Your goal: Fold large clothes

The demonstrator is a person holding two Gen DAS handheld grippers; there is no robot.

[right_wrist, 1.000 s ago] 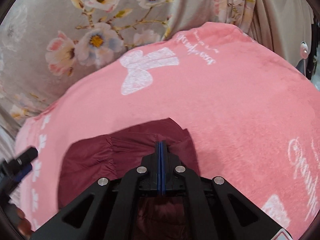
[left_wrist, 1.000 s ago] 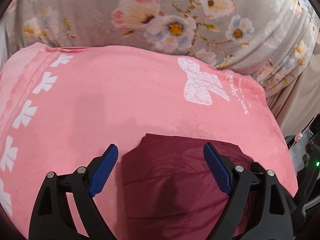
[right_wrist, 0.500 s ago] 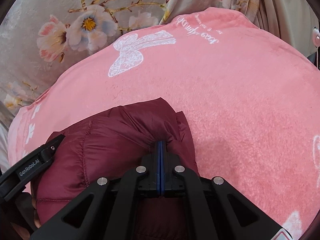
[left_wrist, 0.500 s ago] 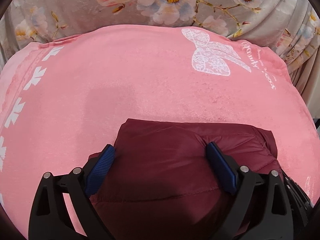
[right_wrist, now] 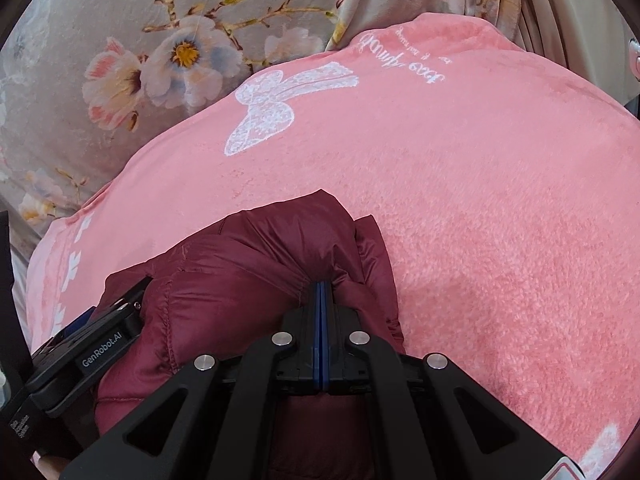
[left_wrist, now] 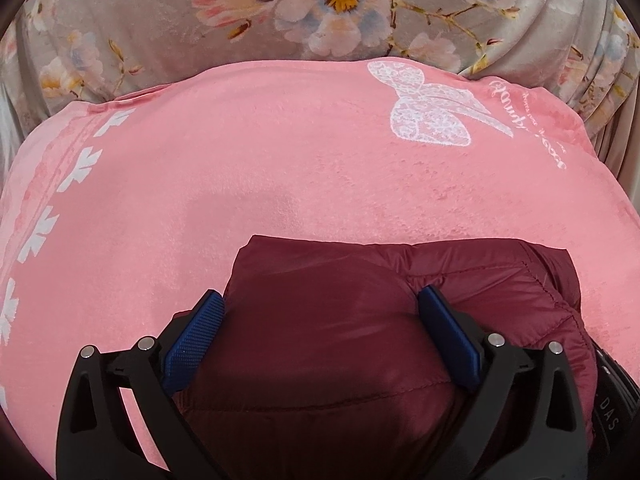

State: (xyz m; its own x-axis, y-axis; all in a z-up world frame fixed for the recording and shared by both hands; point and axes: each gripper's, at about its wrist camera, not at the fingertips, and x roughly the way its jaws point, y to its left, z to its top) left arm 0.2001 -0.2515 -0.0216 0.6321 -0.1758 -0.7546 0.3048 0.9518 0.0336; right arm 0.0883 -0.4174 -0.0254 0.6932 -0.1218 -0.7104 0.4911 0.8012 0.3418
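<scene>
Left wrist view: the maroon puffer jacket [left_wrist: 360, 320] lies bundled at the near edge of the pink blanket [left_wrist: 240, 180]. The left gripper [left_wrist: 324, 312] straddles it, jaws spread wide. The right gripper [right_wrist: 321, 286] pinches a fold of the jacket. Floral fabric [left_wrist: 160, 20] hangs beyond.

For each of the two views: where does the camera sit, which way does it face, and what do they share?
Left wrist: behind the left tongs, open astride the maroon jacket, facing the pink blanket.
Right wrist: behind the right tongs, shut on a jacket fold; the left tongs' body shows lower left.
Shared: jacket, blanket, its white bow print, the floral cloth.
</scene>
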